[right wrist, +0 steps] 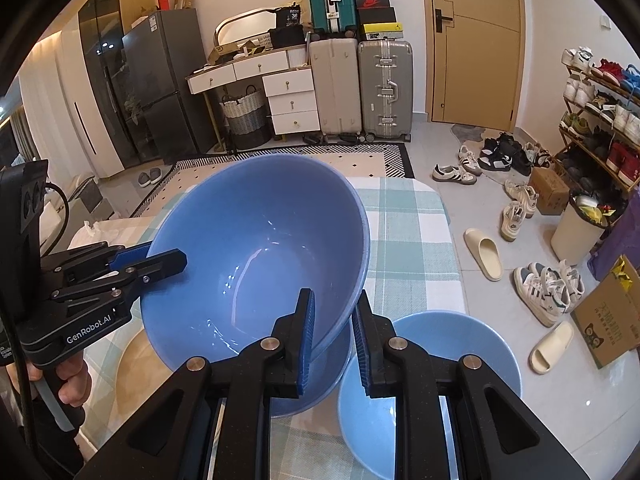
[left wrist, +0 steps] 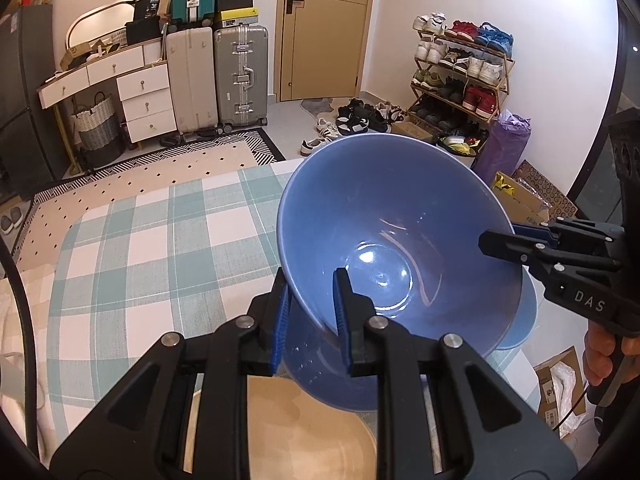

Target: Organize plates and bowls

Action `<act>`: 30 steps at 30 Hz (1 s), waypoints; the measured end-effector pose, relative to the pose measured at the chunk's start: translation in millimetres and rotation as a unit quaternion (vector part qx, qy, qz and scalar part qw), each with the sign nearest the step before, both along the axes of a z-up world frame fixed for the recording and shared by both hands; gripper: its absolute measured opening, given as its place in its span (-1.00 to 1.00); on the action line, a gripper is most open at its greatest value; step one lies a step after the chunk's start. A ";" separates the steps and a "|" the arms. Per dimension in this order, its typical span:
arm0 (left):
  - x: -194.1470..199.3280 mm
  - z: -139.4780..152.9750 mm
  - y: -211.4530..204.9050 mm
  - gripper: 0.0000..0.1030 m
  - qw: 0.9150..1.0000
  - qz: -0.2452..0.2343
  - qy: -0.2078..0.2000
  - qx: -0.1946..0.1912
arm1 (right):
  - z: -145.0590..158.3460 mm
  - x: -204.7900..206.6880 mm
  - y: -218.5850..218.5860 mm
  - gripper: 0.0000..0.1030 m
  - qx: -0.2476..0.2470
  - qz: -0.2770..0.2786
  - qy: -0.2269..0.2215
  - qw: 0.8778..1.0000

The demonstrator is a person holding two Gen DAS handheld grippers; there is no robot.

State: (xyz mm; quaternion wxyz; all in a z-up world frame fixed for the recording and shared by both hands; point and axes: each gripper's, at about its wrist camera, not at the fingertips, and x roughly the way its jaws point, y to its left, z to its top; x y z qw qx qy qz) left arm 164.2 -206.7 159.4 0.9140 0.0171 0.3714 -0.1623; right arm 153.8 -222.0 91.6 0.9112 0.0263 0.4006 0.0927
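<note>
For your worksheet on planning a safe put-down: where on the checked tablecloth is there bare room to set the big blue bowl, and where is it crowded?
Bare checked tablecloth stretches left of the big blue bowl out to the table's far edge. Crowded: under the left hand-held gripper lies a tan plate; under the right hand-held gripper sits a blue plate, near the table's right edge.

Your large blue glazed bowl (left wrist: 400,240) is glossy and smooth, throwing back bright glints. Each matt black plastic claw (left wrist: 310,312) carries ribbed blue pads (right wrist: 307,344) and shiny metal pivot pins. Under it lies woven teal-and-white checked cloth (left wrist: 152,248), matt, beside a smooth tan plate (left wrist: 312,440).
</note>
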 end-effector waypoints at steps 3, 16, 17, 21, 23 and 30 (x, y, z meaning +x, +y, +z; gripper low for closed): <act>-2.7 -2.5 0.2 -0.68 1.000 0.000 0.000 0.004 | -2.2 0.6 -0.8 -0.63 -0.003 0.001 0.002 1.000; -6.6 -24.9 -3.1 -0.68 1.000 0.001 0.012 0.012 | -22.2 -0.7 -2.3 -0.62 -0.006 0.006 0.020 1.000; -5.2 -26.9 -2.4 -0.68 1.000 0.001 0.012 0.013 | -24.2 -0.5 -2.3 -0.62 -0.006 0.006 0.021 1.000; -3.4 -32.1 -3.5 -0.68 1.000 0.001 0.016 0.016 | -31.6 3.0 -4.7 -0.62 -0.005 0.005 0.028 1.000; -1.4 -35.5 -4.4 -0.68 1.000 0.001 0.018 0.019 | -34.5 3.8 -4.3 -0.62 -0.005 0.006 0.030 1.000; 5.3 -49.7 -1.6 -0.68 0.999 0.001 0.024 0.022 | -43.2 6.8 -6.5 -0.62 -0.006 0.007 0.036 0.999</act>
